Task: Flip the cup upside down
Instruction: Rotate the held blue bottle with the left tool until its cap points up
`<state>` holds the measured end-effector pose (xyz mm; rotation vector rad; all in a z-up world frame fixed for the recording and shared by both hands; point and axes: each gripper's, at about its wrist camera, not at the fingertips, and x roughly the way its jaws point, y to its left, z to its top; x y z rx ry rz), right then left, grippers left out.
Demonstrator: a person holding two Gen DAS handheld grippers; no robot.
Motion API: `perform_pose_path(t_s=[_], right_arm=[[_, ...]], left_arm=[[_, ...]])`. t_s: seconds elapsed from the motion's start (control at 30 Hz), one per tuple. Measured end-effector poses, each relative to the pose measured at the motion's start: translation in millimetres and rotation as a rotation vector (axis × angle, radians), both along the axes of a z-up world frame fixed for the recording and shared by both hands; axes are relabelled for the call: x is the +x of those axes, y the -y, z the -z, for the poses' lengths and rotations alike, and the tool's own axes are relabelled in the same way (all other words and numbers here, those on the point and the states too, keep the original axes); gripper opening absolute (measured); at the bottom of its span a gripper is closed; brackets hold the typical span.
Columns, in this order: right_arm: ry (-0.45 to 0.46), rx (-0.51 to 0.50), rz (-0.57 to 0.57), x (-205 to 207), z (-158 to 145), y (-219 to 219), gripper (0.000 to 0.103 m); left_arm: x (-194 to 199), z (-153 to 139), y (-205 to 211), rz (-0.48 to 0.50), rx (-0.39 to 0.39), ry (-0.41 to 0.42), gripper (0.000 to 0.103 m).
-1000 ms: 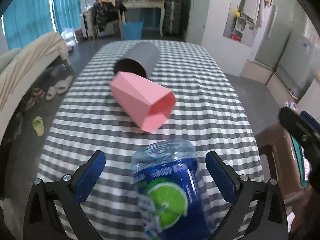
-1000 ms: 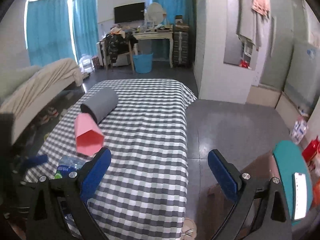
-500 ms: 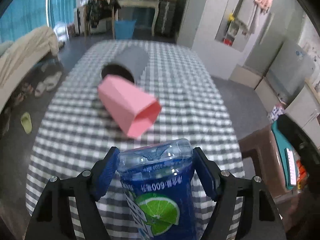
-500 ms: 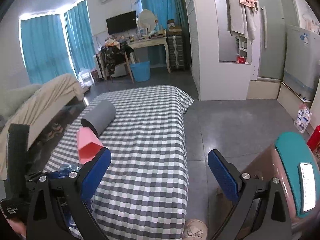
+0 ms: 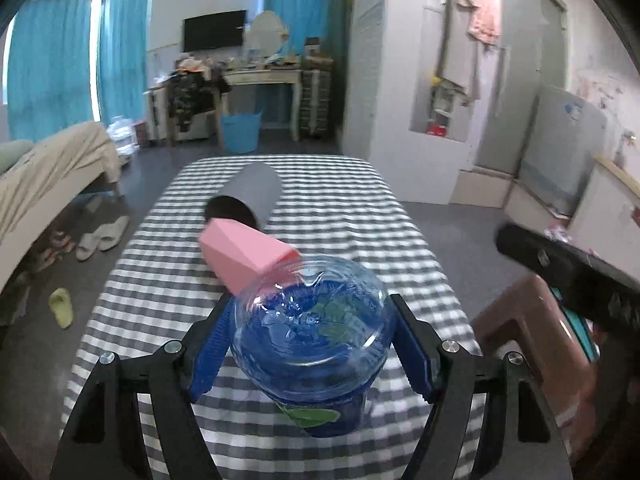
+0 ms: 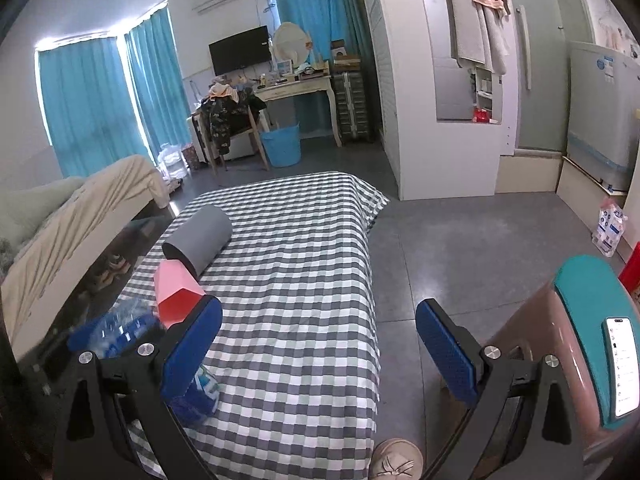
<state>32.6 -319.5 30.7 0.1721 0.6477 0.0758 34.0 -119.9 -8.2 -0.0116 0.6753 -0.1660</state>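
My left gripper (image 5: 310,340) is shut on a clear plastic cup with a blue lime label (image 5: 316,344), lifted above the checked table (image 5: 340,216) with its clear end tilted toward the camera. The cup also shows at the lower left of the right wrist view (image 6: 120,332). A pink faceted cup (image 5: 244,258) lies on its side just beyond it. A grey cup (image 5: 250,196) lies on its side farther back. My right gripper (image 6: 318,350) is open and empty, off the table's right edge above the floor.
A brown stool (image 6: 560,360) with a teal top and a phone stands right of the table. A bed (image 6: 72,216) runs along the left. Slippers (image 5: 96,238) lie on the floor. A desk and blue bin (image 6: 282,146) stand at the back.
My left gripper closed on the blue cup, lifted it and tilted it up. The right gripper stayed open and shifted only a little.
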Motion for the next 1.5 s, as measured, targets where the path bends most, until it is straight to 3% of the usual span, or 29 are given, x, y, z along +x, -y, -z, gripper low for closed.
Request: perform_pose_path(t_s=[0.13,0.23,0.33,0.4,0.43,0.73,0.9,1.0,1.23,1.5], right_arm=[[0.005,0.013,0.003,-2.1,-0.6,5.1,0.098],[0.003,0.013,0.005,-2.7,-0.4,7.5,0.098],[-0.002,0.012,0.011,-3.0,0.6,9.6,0.098],[-0.004,0.012,0.012,-3.4,1.4,9.8,0.098],[-0.005,0.012,0.012,-3.4,1.6,9.9,0.098],[-0.014,0.008,0.013,-1.3,4.4,9.0,0.098],[-0.021,-0.001,0.009,0.0,6.6,7.4,0.098],[-0.026,-0.004,0.012,0.9,8.4,6.3,0.098],[-0.02,-0.015,0.006,0.7,8.2,3.1,0.098],[0.001,-0.018,0.018,-2.3,6.1,4.7,0.098]], left_arm=[[-1.8,8.9,3.1,0.032,-0.019,-0.03,0.078],[-1.6,24.9,6.2,0.039,0.002,-0.085,0.083],[0.4,44.2,1.8,0.039,-0.034,-0.149,0.083],[0.8,52.3,-0.6,0.039,-0.063,-0.168,0.073],[0.6,54.3,-0.8,0.039,-0.066,-0.17,0.073],[8.9,45.1,-3.1,0.024,-0.072,-0.084,0.073],[21.8,55.6,-1.0,0.027,-0.052,-0.136,0.073],[19.3,56.3,-0.8,0.035,-0.046,-0.124,0.073],[17.1,59.2,-8.0,0.034,-0.069,-0.148,0.081],[5.9,18.7,-8.0,0.047,-0.038,-0.014,0.087]])
